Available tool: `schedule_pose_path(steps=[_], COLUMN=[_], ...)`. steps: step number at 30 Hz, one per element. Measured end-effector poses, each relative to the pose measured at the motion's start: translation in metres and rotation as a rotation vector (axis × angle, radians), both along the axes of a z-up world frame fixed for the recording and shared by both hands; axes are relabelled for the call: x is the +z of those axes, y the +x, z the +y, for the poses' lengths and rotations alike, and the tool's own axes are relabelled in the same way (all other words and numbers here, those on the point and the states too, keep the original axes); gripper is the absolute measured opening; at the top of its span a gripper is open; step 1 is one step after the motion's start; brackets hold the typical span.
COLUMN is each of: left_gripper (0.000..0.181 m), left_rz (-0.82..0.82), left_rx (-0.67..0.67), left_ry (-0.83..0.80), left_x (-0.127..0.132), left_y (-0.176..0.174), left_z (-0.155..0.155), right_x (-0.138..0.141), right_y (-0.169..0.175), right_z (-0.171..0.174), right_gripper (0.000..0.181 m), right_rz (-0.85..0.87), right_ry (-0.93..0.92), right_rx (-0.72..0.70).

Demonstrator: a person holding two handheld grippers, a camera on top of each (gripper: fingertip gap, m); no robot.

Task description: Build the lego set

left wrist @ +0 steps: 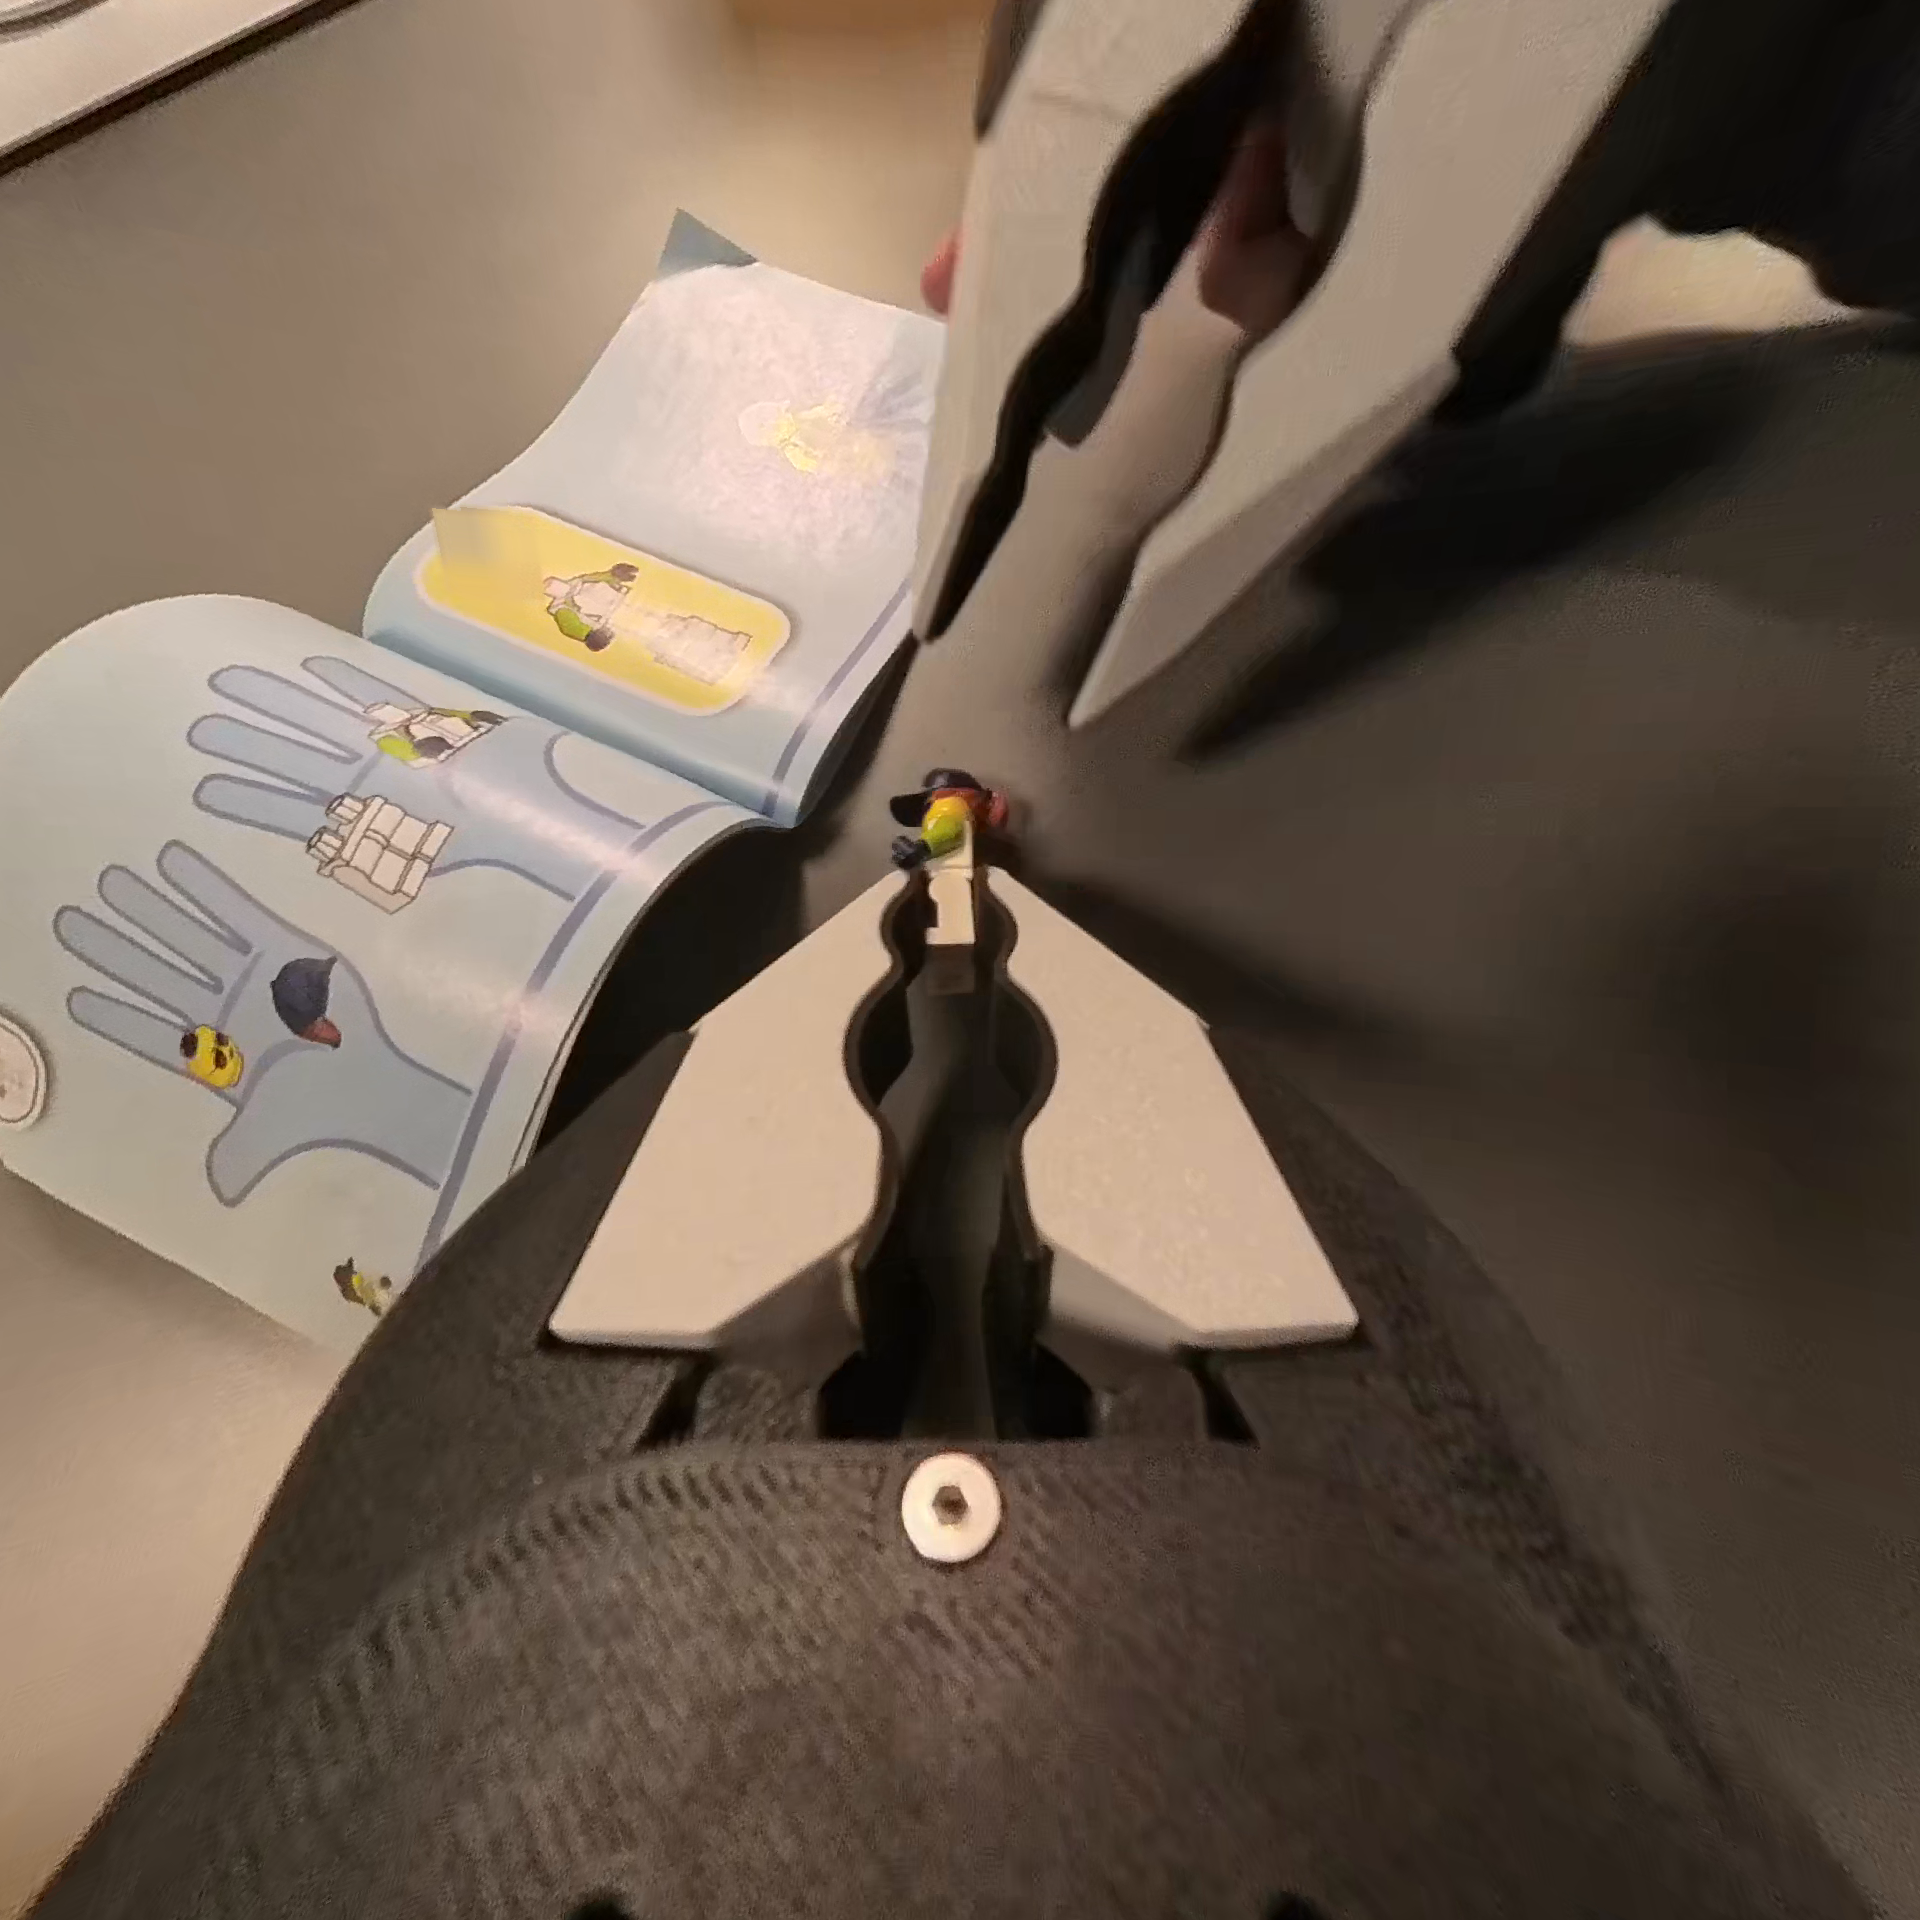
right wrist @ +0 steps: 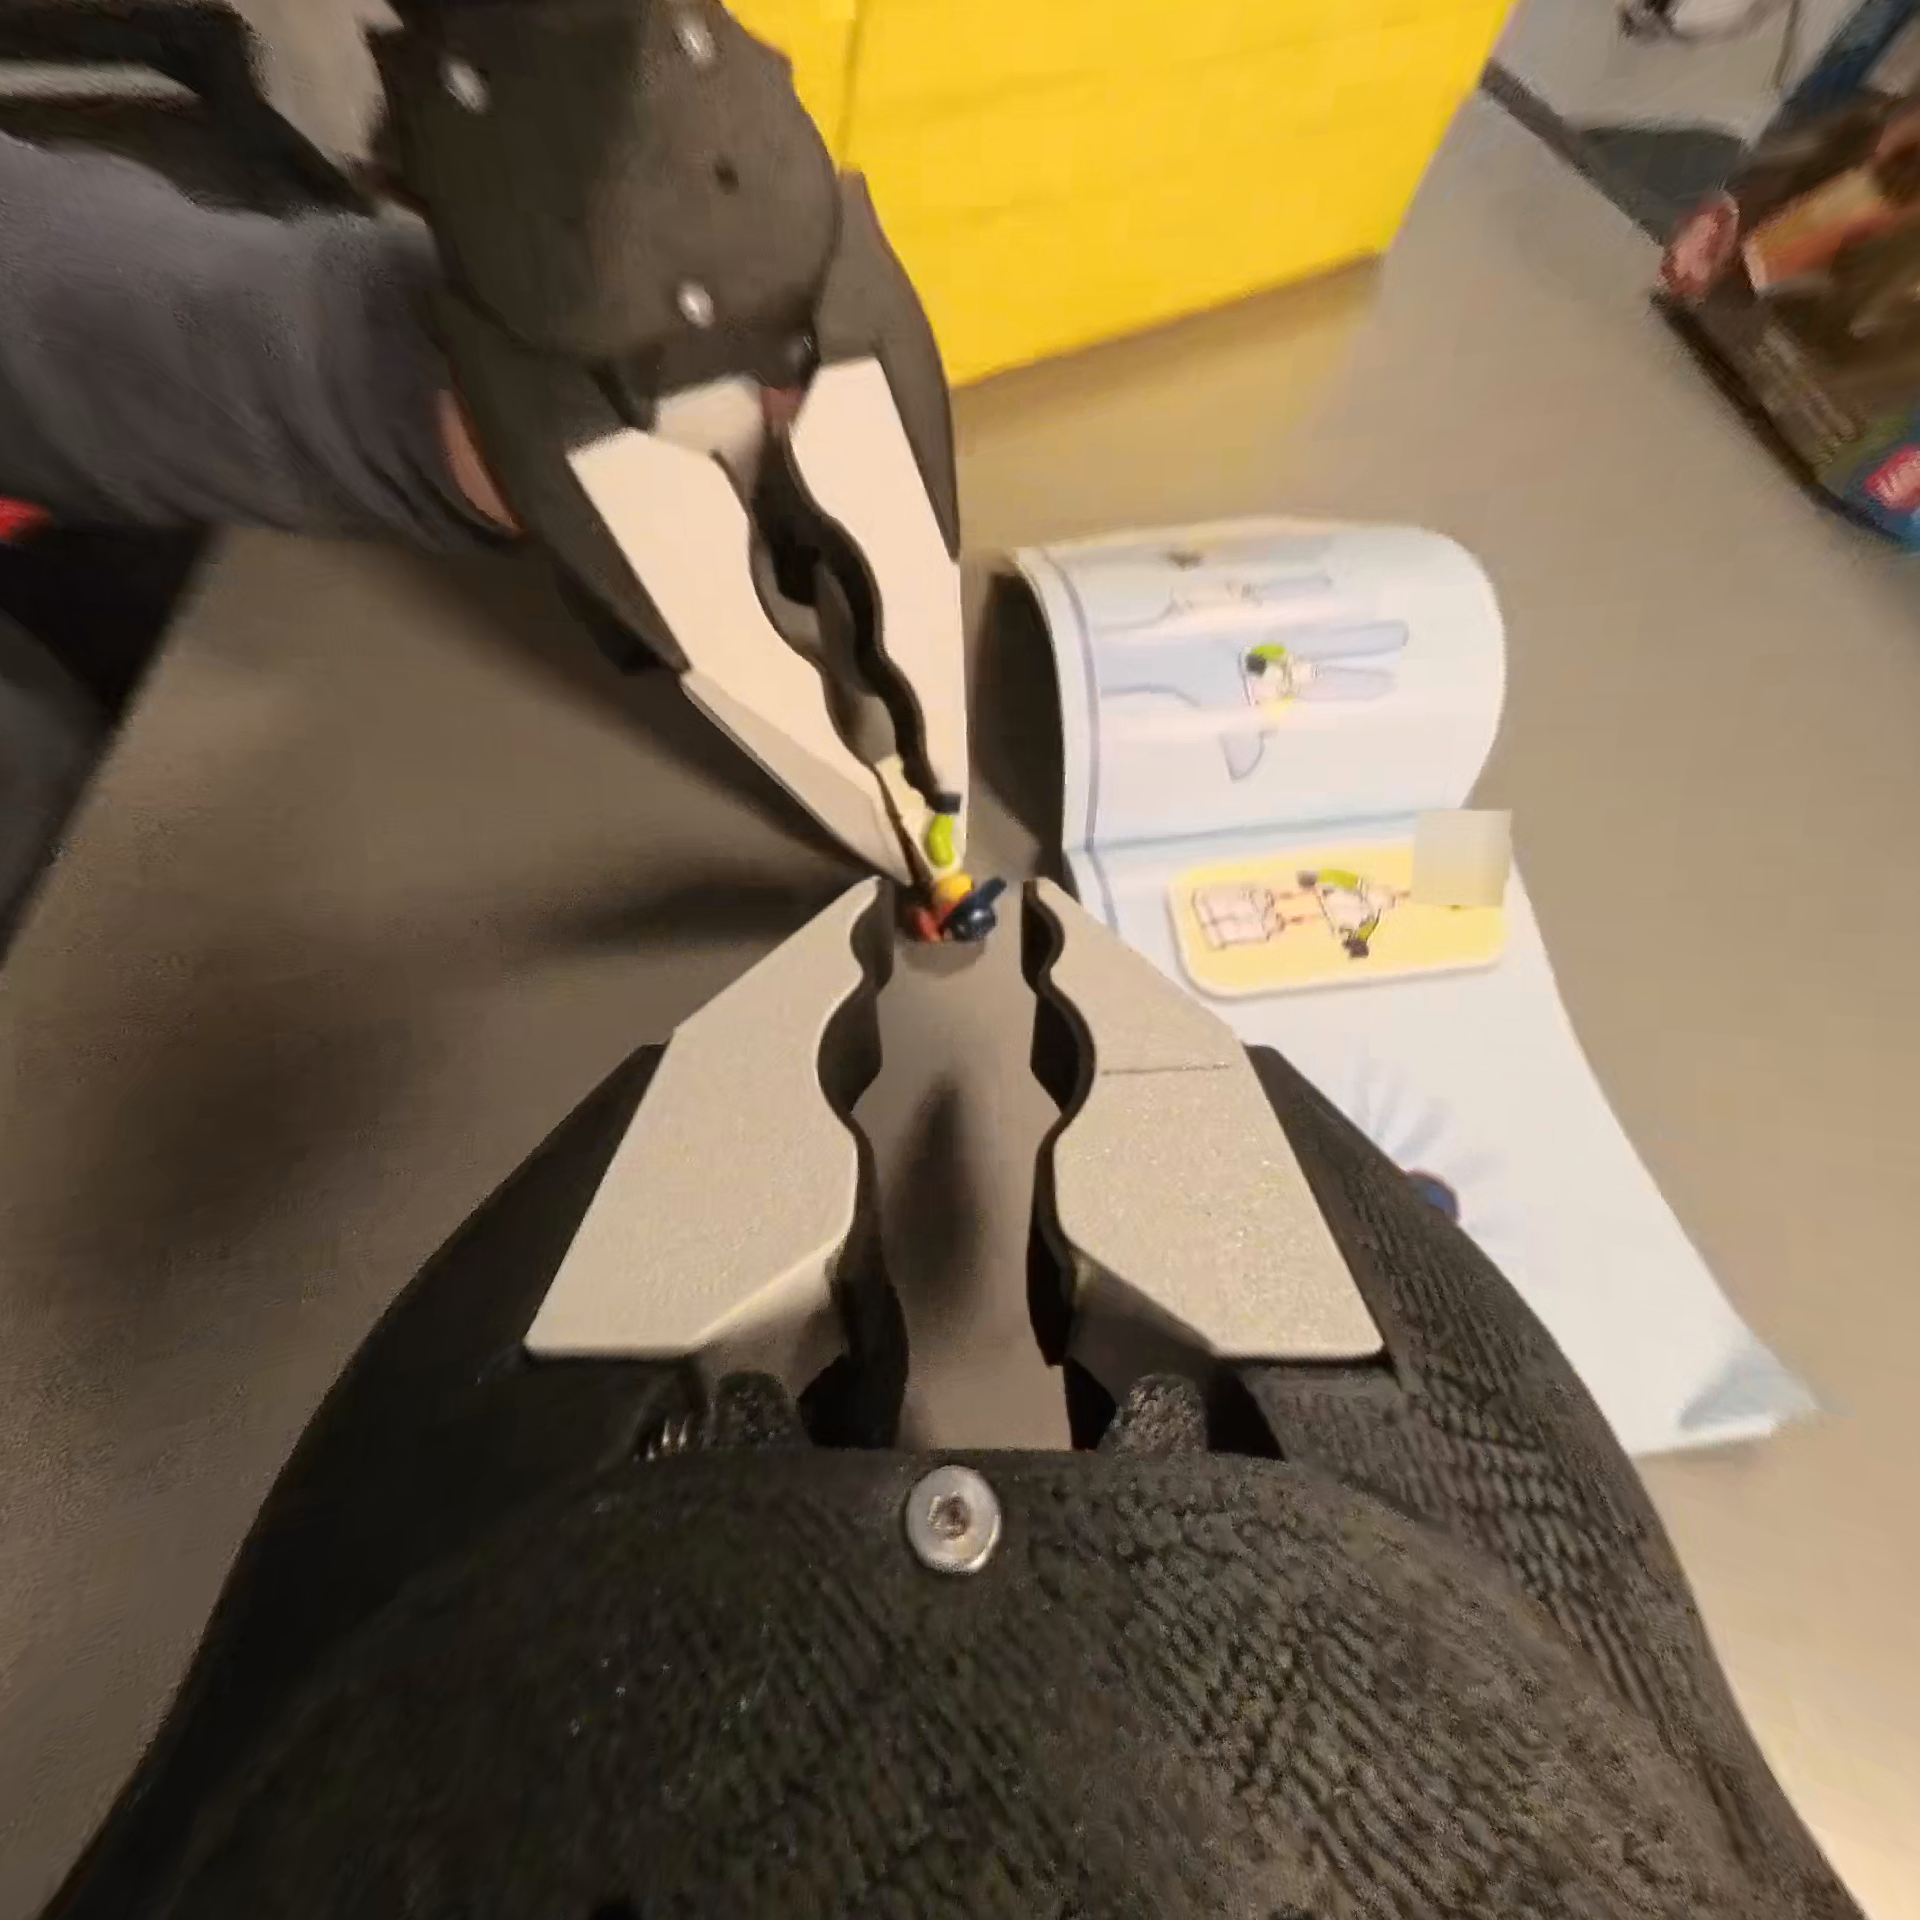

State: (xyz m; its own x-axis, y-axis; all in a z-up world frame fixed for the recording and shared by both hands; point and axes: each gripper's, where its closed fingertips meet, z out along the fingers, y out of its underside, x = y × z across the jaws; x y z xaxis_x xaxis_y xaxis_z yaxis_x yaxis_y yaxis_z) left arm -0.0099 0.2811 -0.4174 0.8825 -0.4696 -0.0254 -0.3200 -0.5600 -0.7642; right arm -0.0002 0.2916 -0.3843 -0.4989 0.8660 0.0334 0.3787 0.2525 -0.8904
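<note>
White-legged minifigure (left wrist: 943, 862) clamped in left tongs (left wrist: 951, 883), right tongs (right wrist: 951, 894) apparently parted nearby

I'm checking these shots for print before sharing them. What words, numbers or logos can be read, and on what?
None can be read.
Booklet: drawings only. A corner of its yellow panel is blurred over.
Box at the table's far edge: a round badge and a red logo patch, both too blurred to read.
Toy figure: no writing shows.

Left tool (left wrist: 948, 883) clamped; right tool (right wrist: 951, 899) parted.
</note>
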Motion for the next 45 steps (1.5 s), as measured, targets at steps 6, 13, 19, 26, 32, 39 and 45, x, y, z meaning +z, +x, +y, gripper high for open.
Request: schedule_pose_path(steps=[6,13,19,26,32,39,45], left_gripper=[0.007,0.007,0.007,0.006,0.006,0.006,0.006], left_rz=[-0.005,-0.010,-0.029,0.003,0.041,0.079,0.079], left_rx=[-0.024,-0.032,-0.052,-0.071,-0.120,-0.171,-0.186], left_ry=[-0.003,-0.006,-0.014,0.058,0.155,0.202,0.240], left_x=[0.000,0.000,0.000,0.007,0.016,0.019,0.023], left_y=[0.000,0.000,0.002,0.002,0.006,0.010,0.011], left_z=[0.000,0.000,-0.001,-0.001,-0.003,-0.007,-0.009], right_x=[-0.022,-0.032,-0.033,-0.027,-0.017,-0.014,-0.009], right_y=[0.002,-0.007,-0.009,-0.010,-0.006,-0.002,-0.001], right_z=[0.000,-0.005,-0.009,-0.009,-0.012,-0.016,-0.018], right_gripper=[0.024,0.021,0.017,0.017,0.016,0.016,0.015], right_rz=[-0.130,-0.151,-0.154,-0.102,-0.004,0.020,0.043], right_ry=[0.061,0.147,0.150,0.156,0.186,0.186,0.161], right_rx=[0.187,0.236,0.236,0.207,0.166,0.167,0.165])
